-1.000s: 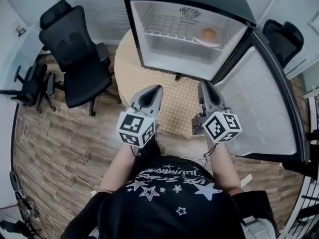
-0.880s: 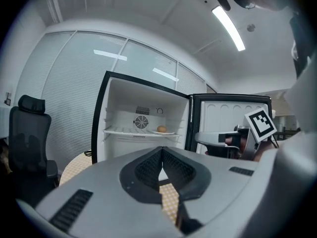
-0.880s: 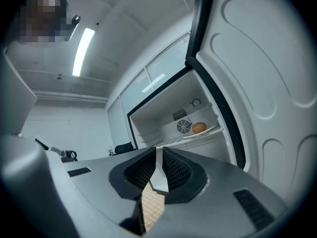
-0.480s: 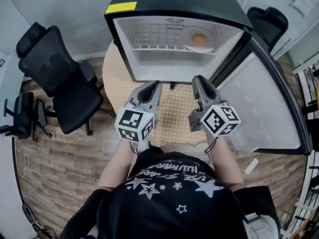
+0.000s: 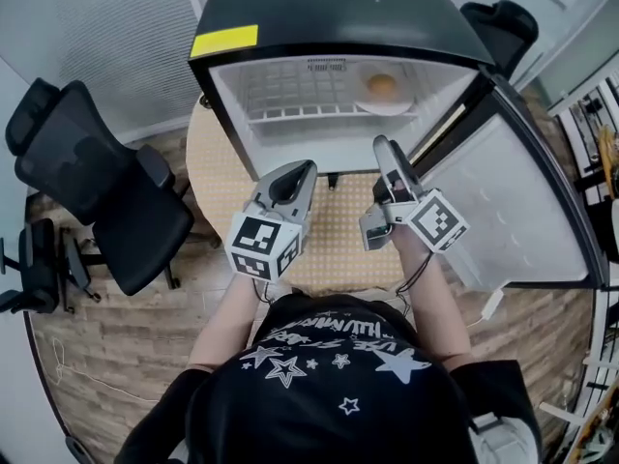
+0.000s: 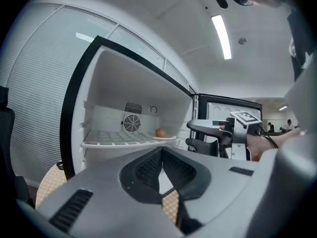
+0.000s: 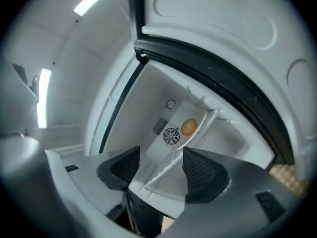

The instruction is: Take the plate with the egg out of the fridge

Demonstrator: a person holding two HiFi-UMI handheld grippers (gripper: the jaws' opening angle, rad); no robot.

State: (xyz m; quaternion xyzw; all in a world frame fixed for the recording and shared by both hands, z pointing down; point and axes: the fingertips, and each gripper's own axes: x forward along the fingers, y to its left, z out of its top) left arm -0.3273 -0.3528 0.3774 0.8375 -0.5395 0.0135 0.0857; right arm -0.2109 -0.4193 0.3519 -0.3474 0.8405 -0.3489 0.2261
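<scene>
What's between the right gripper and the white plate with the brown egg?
Only bare white wire shelf, seen in the right gripper view. The right gripper, jaws just opened and empty, faces the plate.

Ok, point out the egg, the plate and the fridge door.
egg (image 5: 381,85), head view, its rounded top.
plate (image 5: 388,108), head view, near rim.
fridge door (image 5: 503,211), head view, white inner panel.

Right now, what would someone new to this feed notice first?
The open fridge straight ahead, with an egg on a plate at the right of its shelf. In front, on the right gripper the jaws have just been opening, nothing between them; the left gripper is shut.
</scene>
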